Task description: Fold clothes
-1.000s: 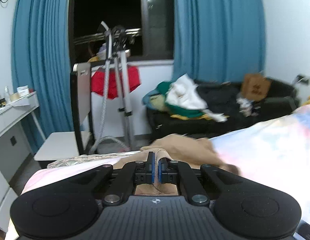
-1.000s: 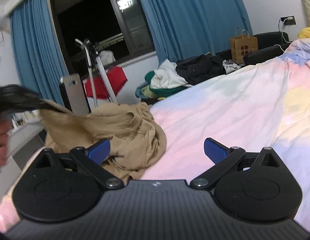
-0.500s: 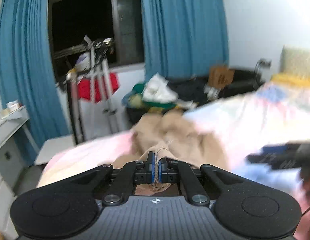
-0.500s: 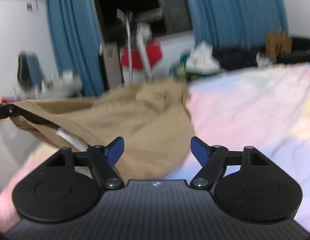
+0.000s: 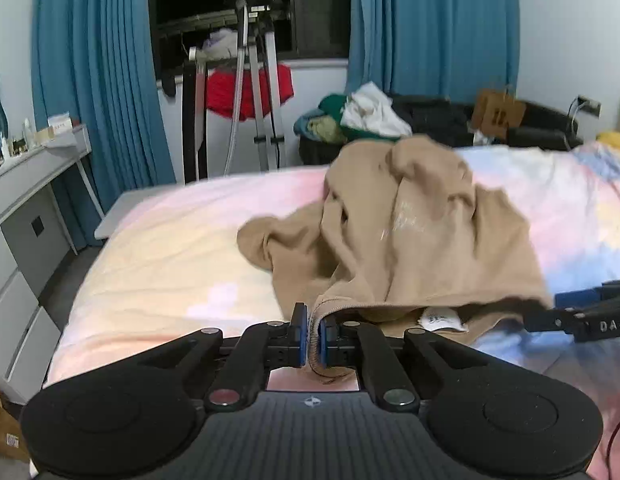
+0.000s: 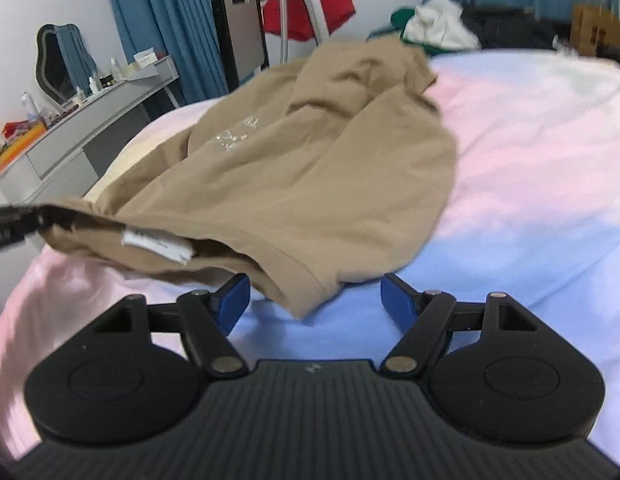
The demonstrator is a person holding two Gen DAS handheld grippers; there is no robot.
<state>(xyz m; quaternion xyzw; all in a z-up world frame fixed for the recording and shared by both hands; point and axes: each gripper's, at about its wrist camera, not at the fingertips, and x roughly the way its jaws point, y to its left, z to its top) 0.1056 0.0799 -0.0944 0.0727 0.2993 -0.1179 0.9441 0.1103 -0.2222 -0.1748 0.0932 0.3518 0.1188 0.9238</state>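
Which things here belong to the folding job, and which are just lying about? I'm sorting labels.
For the job:
tan shirt
bed
left hand-held gripper, clamped on the shirt's hem
right hand-held gripper, open at the hem

Lying about:
clothes pile
paper bag
desk

light: bright indoor, window (image 5: pixel 221 4) pitch black
shadows: soft ones
blur: right wrist view smeared
edges: fisheye bends curtains (image 5: pixel 97 80), corners go dark
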